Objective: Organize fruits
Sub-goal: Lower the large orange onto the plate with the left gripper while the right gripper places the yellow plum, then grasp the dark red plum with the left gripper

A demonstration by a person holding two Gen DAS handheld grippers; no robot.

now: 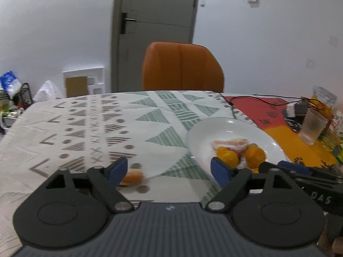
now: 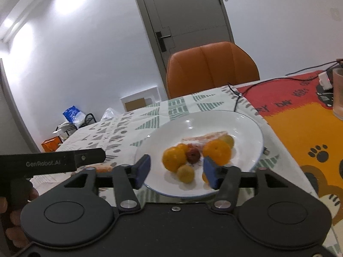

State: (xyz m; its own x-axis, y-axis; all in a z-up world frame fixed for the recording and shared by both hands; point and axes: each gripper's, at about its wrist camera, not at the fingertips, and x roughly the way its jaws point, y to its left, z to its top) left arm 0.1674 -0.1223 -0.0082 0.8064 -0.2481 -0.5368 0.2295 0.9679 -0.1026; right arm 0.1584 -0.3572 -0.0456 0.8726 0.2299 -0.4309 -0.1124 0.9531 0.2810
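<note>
A white plate (image 2: 246,128) on the patterned cloth holds two oranges (image 2: 174,158), a small yellow fruit (image 2: 185,173), a small red fruit (image 2: 193,154) and a pink peeled piece (image 2: 203,138). My right gripper (image 2: 176,172) is open and empty, low over the plate's near rim. In the left wrist view the plate (image 1: 214,128) is at the right with oranges (image 1: 228,157) in it. My left gripper (image 1: 169,170) is open and empty above the cloth. A loose orange fruit (image 1: 133,176) lies on the cloth just behind its left finger.
An orange chair (image 1: 182,66) stands behind the table's far edge. A frosted cup (image 1: 313,126), a charger and black cables (image 1: 257,100) lie on the red and orange mat at the right. The other gripper's body (image 2: 51,162) reaches in from the left.
</note>
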